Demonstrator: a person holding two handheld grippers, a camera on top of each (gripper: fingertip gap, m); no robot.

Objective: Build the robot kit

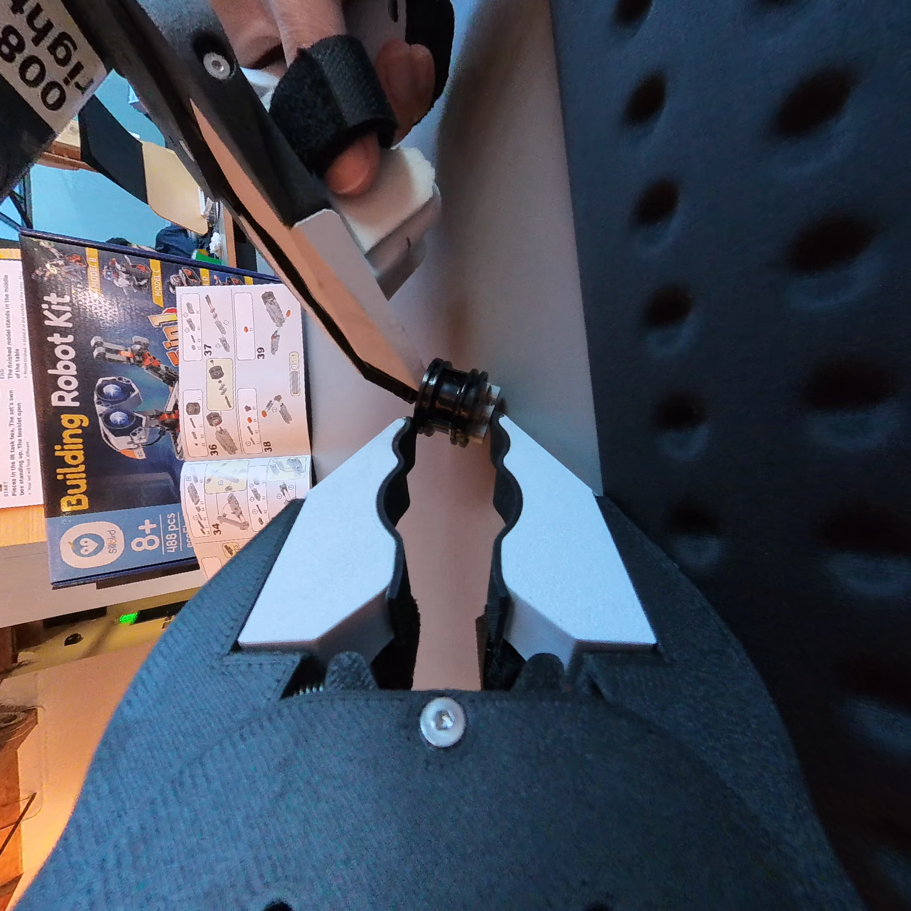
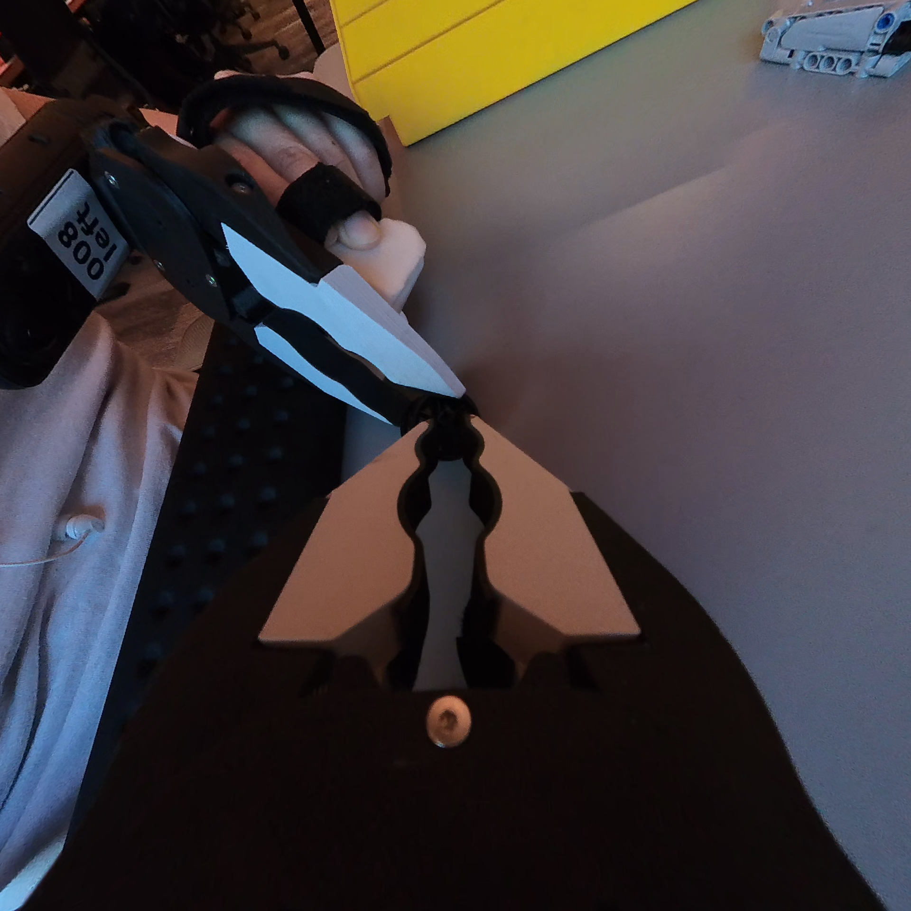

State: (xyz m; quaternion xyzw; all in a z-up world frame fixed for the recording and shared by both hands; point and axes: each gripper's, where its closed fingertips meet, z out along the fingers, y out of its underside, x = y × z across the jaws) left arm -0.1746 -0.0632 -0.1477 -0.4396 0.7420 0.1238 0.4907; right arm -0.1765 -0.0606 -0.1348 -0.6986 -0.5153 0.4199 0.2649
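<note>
Small black spool-like wheel part (image 1: pixel 456 400) at frame centre, pinched between fingertips of left gripper (image 1: pixel 453 429); jaws narrow, clamped on its lower rim. Right gripper (image 2: pixel 446 434) also closed narrow on the same part (image 2: pixel 443 419), meeting tip to tip. Likely light, rigid plastic, smooth and slippery; grooved waist the surest hold. Kit box (image 1: pixel 113 394) and instruction booklet (image 1: pixel 241 374) at left. Grey table (image 2: pixel 690 345) open to the right; yellow bin (image 2: pixel 468 59) and grey brick assembly (image 2: pixel 833 42) well apart, along the top.
</note>
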